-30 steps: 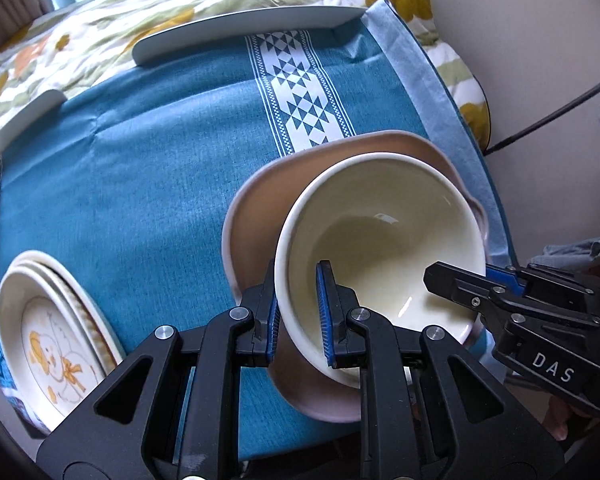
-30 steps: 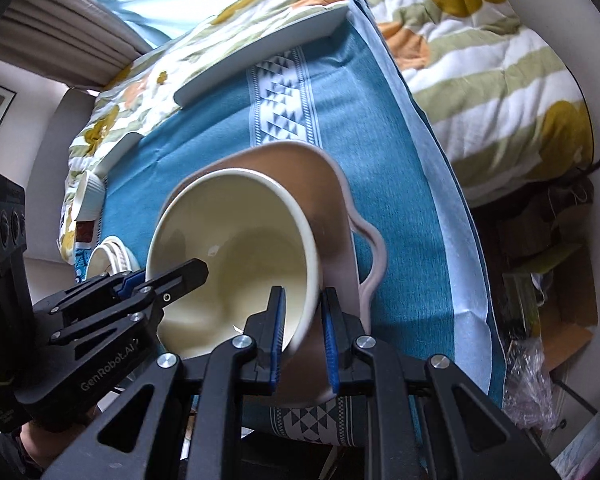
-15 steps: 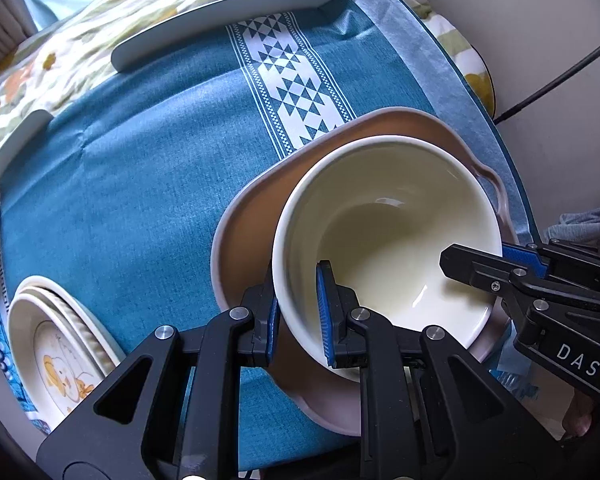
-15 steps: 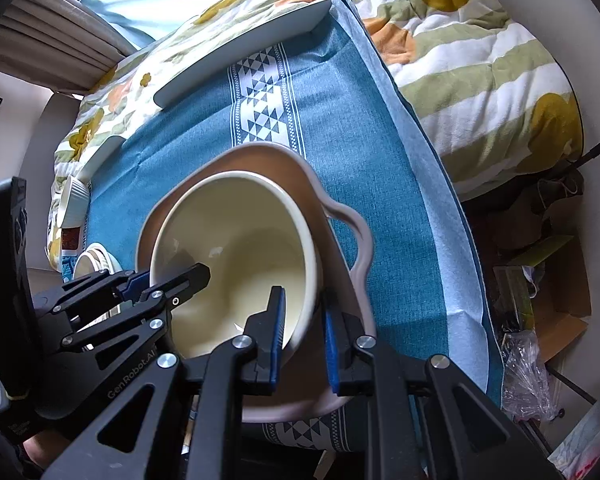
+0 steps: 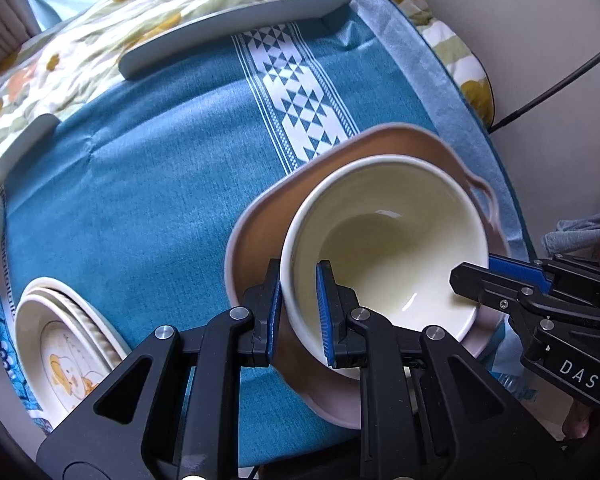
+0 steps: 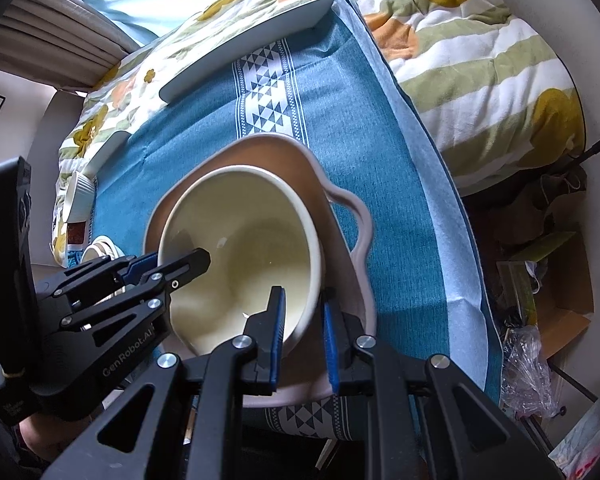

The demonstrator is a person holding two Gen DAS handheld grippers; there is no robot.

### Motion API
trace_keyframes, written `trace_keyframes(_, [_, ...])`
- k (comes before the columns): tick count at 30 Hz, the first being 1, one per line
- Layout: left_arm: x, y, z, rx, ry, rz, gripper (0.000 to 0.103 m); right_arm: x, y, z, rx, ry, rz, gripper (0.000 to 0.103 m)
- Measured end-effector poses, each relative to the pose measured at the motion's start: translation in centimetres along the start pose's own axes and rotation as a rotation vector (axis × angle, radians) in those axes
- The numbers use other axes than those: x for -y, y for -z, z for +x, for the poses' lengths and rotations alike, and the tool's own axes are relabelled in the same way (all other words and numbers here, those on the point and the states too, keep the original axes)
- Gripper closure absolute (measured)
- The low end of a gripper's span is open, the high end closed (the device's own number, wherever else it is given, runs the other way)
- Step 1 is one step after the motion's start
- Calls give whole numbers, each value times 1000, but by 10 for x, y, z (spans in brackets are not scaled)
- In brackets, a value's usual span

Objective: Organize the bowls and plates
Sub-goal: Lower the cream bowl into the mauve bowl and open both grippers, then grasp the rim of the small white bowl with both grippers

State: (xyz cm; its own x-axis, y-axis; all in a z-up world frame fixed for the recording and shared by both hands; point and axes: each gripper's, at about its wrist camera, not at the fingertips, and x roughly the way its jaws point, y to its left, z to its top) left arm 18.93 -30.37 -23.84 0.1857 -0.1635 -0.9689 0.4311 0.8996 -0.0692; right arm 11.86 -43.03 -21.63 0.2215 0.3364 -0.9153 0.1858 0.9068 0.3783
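A cream bowl (image 5: 384,236) (image 6: 240,240) sits tilted inside a wide pink dish with a loop handle (image 5: 260,232) (image 6: 340,216), near the table's front right corner. My left gripper (image 5: 298,316) is shut on the bowl's near left rim, one blue pad inside and one outside. My right gripper (image 6: 304,336) pinches the opposite rim the same way, its outer finger standing inside the pink dish. Each gripper shows in the other's view, reaching into the bowl from the side. Whether the bowl's base touches the dish is hidden.
A teal tablecloth (image 5: 140,200) with a white triangle band covers the table. Stacked cream plates with a duck picture (image 5: 60,340) lie front left. Two grey plates (image 5: 236,28) (image 5: 24,140) rest at the far edge, a ribbed white bowl (image 6: 78,196) left. Floor clutter (image 6: 540,280) lies right of the table.
Both grippers keep their pinch on the cream bowl. The bowl and pink dish sway slightly in view, with no clear net move.
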Motion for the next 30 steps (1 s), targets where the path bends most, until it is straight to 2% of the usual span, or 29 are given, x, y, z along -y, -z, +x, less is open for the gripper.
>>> trace_keyframes(8, [-2, 5, -20, 25, -11, -24, 88, 3, 8, -15, 18, 9, -9, 86])
trace_keyframes(12, [-12, 8, -55, 126, -35, -78, 85, -2, 9, -40, 62, -16, -43, 86])
trace_keyframes(13, [-16, 9, -67, 158, -49, -95, 76, -6, 8, -46, 74, -27, -66, 86])
trace_keyframes(14, [-20, 10, -80, 193, -61, -116, 56, -11, 7, -51, 86, -35, -90, 86])
trace_keyframes(15, [-25, 14, -95, 235, -68, -140, 44, -17, 5, -57, 101, -45, -114, 86])
trace_keyframes(16, [-29, 17, -108, 278, -76, -165, 23, -23, 3, -62, 114, -47, -132, 86])
trace_keyframes(17, [-34, 24, -125, 331, -88, -194, 12, -31, 0, -68, 132, -43, -158, 86])
trace_keyframes(18, [-40, 30, -139, 373, -98, -218, 9, -39, -1, -73, 152, -45, -184, 78])
trace_keyframes(20, [-55, 43, -163, 429, -117, -275, 7, -57, -6, -83, 192, -76, -244, 46])
trace_keyframes(21, [-63, 50, -173, 447, -127, -304, 7, -66, -7, -86, 208, -92, -270, 16])
trace_keyframes(22, [-72, 57, -183, 464, -136, -336, 7, -75, -9, -89, 225, -111, -304, 0])
trace_keyframes(26, [-112, 91, -218, 544, -190, -461, 7, -120, -16, -94, 273, -178, -469, 0])
trace_keyframes(30, [-151, 120, -242, 561, -246, -545, 7, -166, -15, -99, 329, -221, -610, 0])
